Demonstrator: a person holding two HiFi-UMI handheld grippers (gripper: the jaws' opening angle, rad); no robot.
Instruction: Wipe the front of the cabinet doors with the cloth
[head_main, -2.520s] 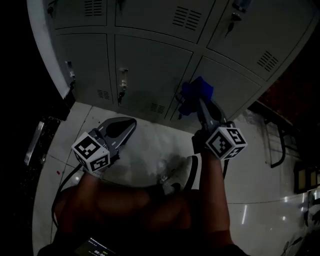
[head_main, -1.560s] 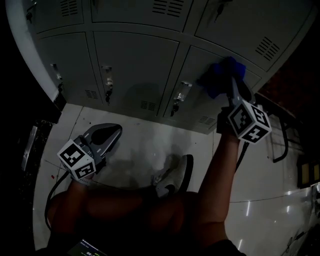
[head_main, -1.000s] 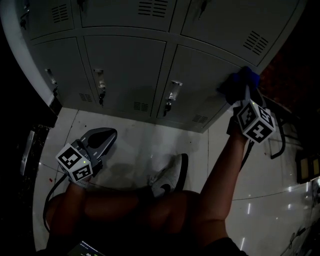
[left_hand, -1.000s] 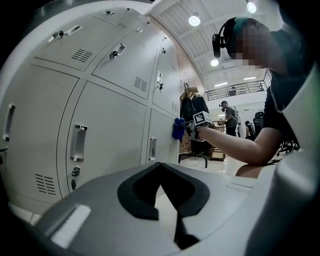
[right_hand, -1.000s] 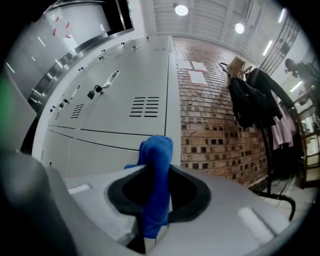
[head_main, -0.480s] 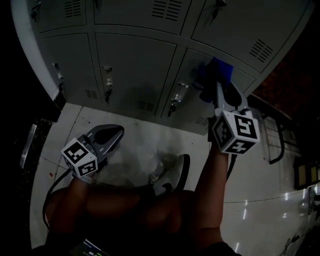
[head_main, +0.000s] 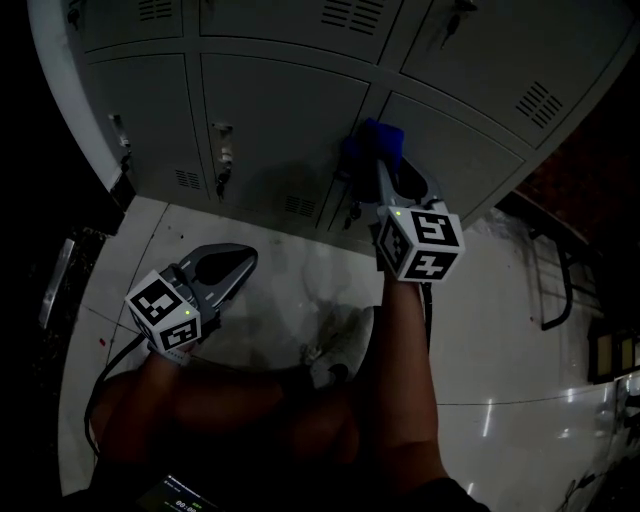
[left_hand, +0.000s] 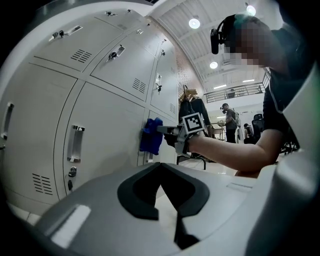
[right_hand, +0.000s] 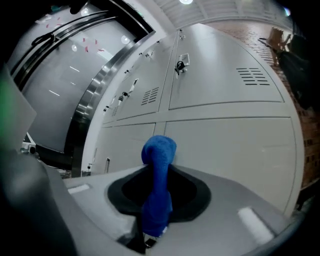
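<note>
Right gripper: jaws pinch the blue cloth, its long axis running along the jaws and its bunched tip touching the cabinet doors at the vertical seam between 2 of them. Left gripper: jaws pressed together and empty, over open floor, well apart from the doors.

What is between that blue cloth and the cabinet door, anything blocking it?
Nothing visible. The right claw grips the blue cloth, and in the left gripper view the cloth appears pressed against the cabinet door front, with no gap showing.
</note>
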